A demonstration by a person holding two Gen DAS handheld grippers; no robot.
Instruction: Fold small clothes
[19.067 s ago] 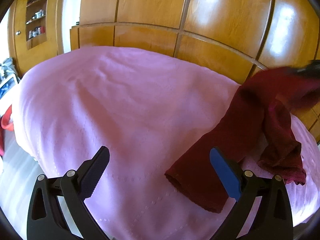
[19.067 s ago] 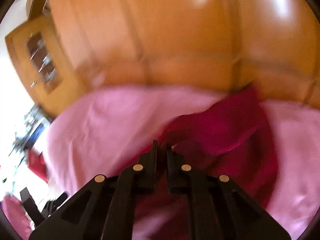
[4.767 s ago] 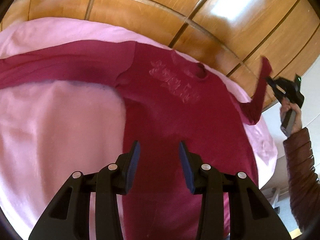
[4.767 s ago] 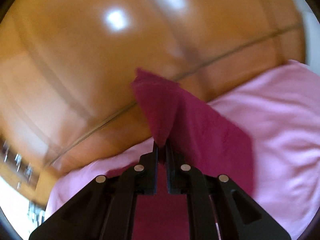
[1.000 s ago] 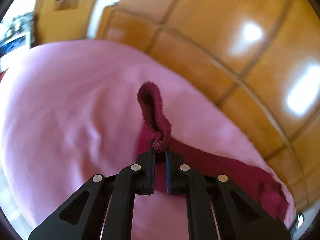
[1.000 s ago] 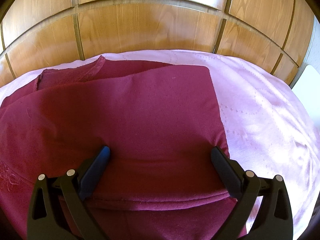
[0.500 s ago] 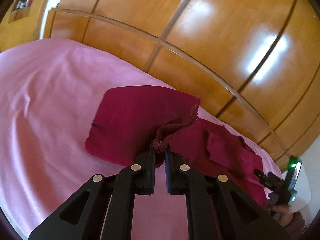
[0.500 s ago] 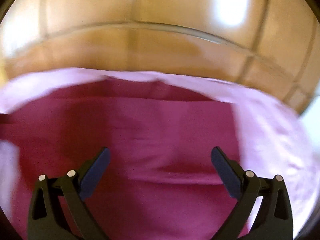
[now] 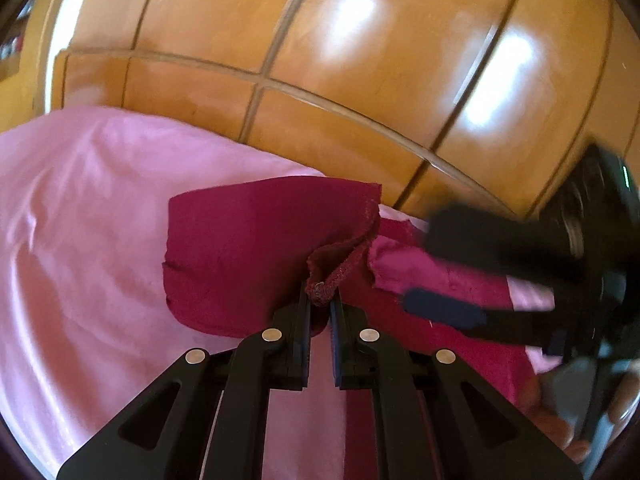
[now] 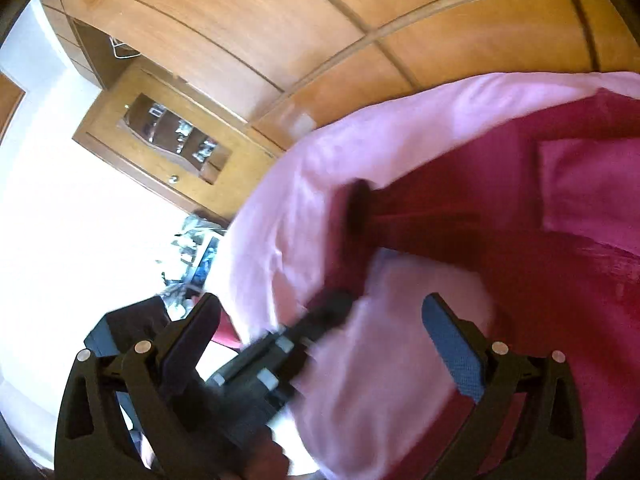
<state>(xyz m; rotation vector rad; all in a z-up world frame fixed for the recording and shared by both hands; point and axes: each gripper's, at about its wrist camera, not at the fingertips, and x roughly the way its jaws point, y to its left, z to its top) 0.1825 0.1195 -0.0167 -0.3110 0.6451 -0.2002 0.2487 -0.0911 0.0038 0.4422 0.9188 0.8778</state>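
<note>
While left gripper [image 9: 320, 300] pinches maroon sleeve [image 9: 260, 248], no legible writing.

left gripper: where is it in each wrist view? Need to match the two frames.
Left wrist: left gripper bottom centre, shut on the hem of the maroon sweater.
Right wrist: left gripper lower centre, blurred, coming in between the right gripper's open fingers.
Shared landmark: the pink bedspread.

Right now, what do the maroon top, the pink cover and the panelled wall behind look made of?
Maroon top: soft knit fabric, probably cotton jersey; matte, stitched hem, drapes limply. Pink cover: thin woven sheet, perhaps cotton blend; faint sheen, fine wrinkles. Panelled wall: wood or veneer, glossy varnish; visible grain and bright window reflections.
</note>
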